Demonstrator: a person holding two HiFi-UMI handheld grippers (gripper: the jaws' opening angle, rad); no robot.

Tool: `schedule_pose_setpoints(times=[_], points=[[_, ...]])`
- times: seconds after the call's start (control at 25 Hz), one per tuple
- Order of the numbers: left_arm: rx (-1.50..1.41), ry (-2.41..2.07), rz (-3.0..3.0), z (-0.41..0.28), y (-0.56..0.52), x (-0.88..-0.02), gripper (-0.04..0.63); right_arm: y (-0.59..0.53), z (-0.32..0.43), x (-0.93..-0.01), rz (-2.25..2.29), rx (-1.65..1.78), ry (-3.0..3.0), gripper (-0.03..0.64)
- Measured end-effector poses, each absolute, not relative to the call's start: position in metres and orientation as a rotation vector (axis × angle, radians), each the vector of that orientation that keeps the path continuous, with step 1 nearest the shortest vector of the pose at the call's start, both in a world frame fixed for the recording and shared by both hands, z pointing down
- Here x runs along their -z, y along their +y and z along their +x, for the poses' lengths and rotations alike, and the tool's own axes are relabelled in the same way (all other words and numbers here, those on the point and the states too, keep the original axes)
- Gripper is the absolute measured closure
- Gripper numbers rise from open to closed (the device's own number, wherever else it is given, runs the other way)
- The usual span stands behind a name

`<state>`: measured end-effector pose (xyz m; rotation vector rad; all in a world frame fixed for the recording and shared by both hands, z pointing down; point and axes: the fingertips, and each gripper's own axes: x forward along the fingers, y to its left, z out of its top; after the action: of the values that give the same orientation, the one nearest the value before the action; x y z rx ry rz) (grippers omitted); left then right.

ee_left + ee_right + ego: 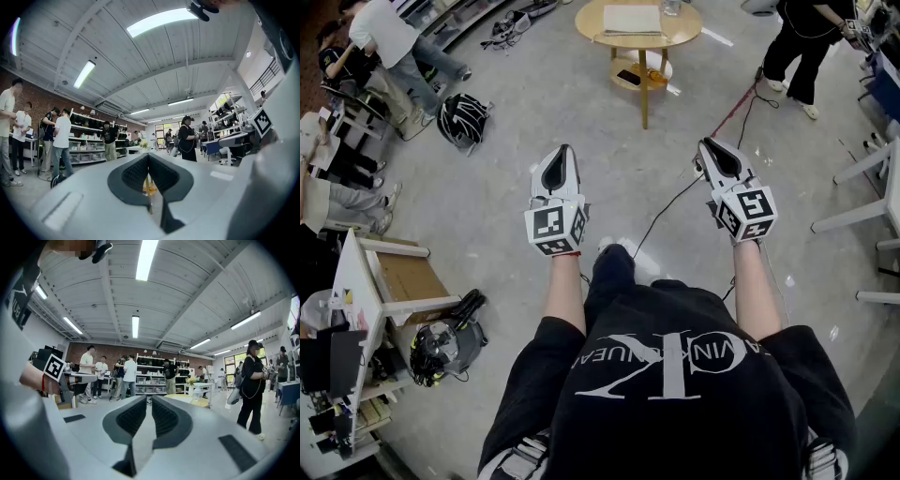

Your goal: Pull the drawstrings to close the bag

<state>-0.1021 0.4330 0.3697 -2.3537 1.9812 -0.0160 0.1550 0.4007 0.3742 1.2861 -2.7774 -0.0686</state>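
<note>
I hold both grippers out level in front of me, with the round wooden table (680, 36) on the floor straight ahead, beyond both tips. The left gripper (564, 150) sits to the near-left of the table and is clenched: in the left gripper view its ribbed pads (137, 174) meet at the tips with nothing between them. The right gripper (706, 143) sits to the near-right of the table, well apart from the left one. In the right gripper view its pads (165, 417) stand a sliver apart and the slot holds nothing, so it is released and empty. Where the bag is I cannot tell from these views.

A pale flat sheet (632, 19) lies on the table top. A thin black cable (661, 220) runs over the grey floor from the near side of the table towards my shoes. A person in black (802, 37) stands just right of the table. A black pack (461, 120) lies on the floor to the table's left, and beyond it, further left, a person in a white shirt (389, 33) is bent over
</note>
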Motion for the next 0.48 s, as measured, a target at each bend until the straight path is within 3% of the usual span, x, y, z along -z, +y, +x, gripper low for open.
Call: schedule_pose_setpoints(times=[0.48], points=[[-0.001, 1.987, -2.36, -0.0934, 0.4257, -0.3716, 0.583, 0.3983, 0.1605, -0.3714, 1.284, 0.087, -2.783, 0.569]])
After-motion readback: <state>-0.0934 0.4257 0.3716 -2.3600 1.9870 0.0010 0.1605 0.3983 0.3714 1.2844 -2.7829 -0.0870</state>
